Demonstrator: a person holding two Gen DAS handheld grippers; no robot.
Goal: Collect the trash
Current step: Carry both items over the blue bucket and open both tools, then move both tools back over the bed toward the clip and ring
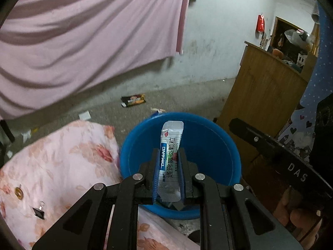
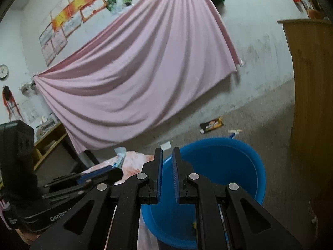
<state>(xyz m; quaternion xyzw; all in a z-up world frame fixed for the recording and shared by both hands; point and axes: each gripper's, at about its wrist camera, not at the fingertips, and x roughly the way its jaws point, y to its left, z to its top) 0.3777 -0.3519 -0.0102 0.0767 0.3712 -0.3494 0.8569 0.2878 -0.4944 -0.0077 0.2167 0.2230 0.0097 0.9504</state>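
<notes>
Left wrist view: the left gripper [image 1: 168,152] pinches a long white sachet [image 1: 170,158] with green and blue print and the word DIKANG, its blue pads [image 1: 155,179] pressed to either side of it. The sachet stands upright between the fingers at lower centre, its top sticking out past the fingertips, and it hangs over the open mouth of a blue plastic basin [image 1: 218,145]. A floral pink quilt [image 1: 52,166] fills the lower left and touches the basin's left rim; a black binder clip [image 1: 39,211] and a small gold ring lie on it. On the grey floor beyond the basin, a dark snack wrapper [image 1: 133,100] lies at centre, a small white and blue scrap [image 1: 158,110] sits just past the far rim, and a white paper scrap [image 1: 85,115] lies left of centre. A pink sheet [image 1: 83,41] drapes across the upper left wall; a wooden cabinet [image 1: 262,95] stands at right. Part of the other gripper's black body crosses the right edge, with fingers of a hand [image 1: 299,218] beneath it.

Right wrist view: the right gripper [image 2: 166,152] holds nothing; its blue-lined fingers stand close together with only a narrow slit between them, over the near left rim of the same basin [image 2: 249,166]. The left gripper lies at lower left with the sachet's tip [image 2: 120,156] poking up. The snack wrapper [image 2: 211,125] lies on the floor at right of centre
</notes>
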